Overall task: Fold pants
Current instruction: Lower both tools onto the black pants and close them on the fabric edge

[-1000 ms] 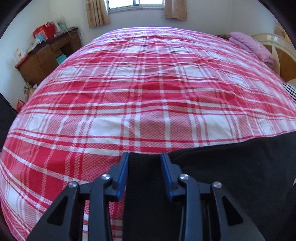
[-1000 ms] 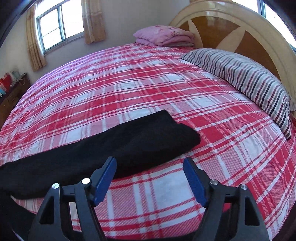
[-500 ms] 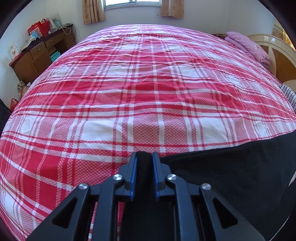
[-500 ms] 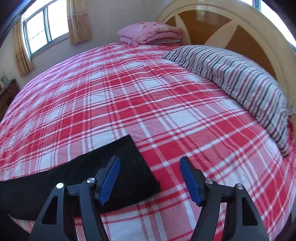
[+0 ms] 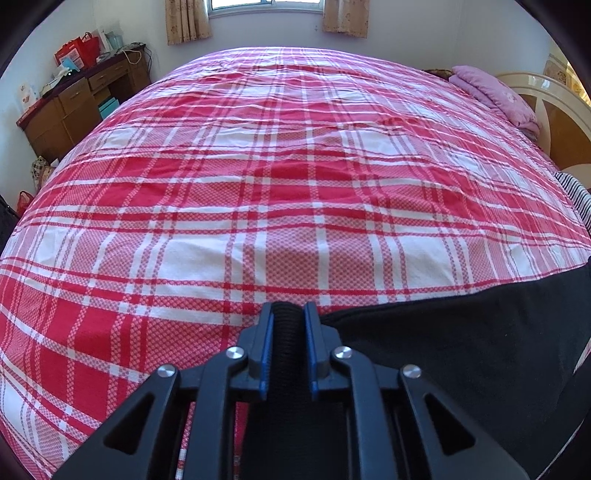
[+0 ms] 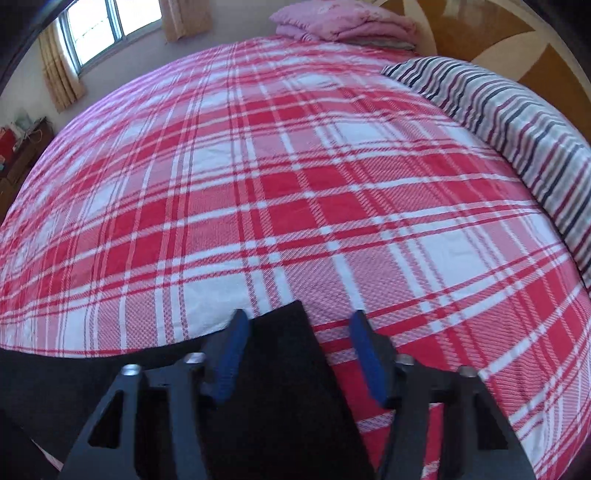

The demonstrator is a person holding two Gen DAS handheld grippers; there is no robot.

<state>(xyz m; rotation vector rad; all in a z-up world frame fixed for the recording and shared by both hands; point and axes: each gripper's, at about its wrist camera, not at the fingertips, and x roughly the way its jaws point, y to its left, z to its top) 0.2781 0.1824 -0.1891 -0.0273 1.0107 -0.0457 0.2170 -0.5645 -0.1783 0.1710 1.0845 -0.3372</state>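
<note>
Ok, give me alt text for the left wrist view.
The left gripper is shut on a bunched ribbed edge of black pants, which spread away to the right over a red and white plaid bedspread. Beyond the bed stand a wooden desk and a curtained window.

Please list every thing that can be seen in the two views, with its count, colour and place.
pants: one, black, on the near part of the bed
bed sheet: one, red and white plaid, covers the bed
striped pillow: one, grey, dark and red stripes, by the headboard
folded blanket: one, pink, far corner by the headboard
headboard: one, cream and brown
desk: one, brown, by the wall
left gripper: shut on the pants
right gripper: open, over the pants' end
</note>
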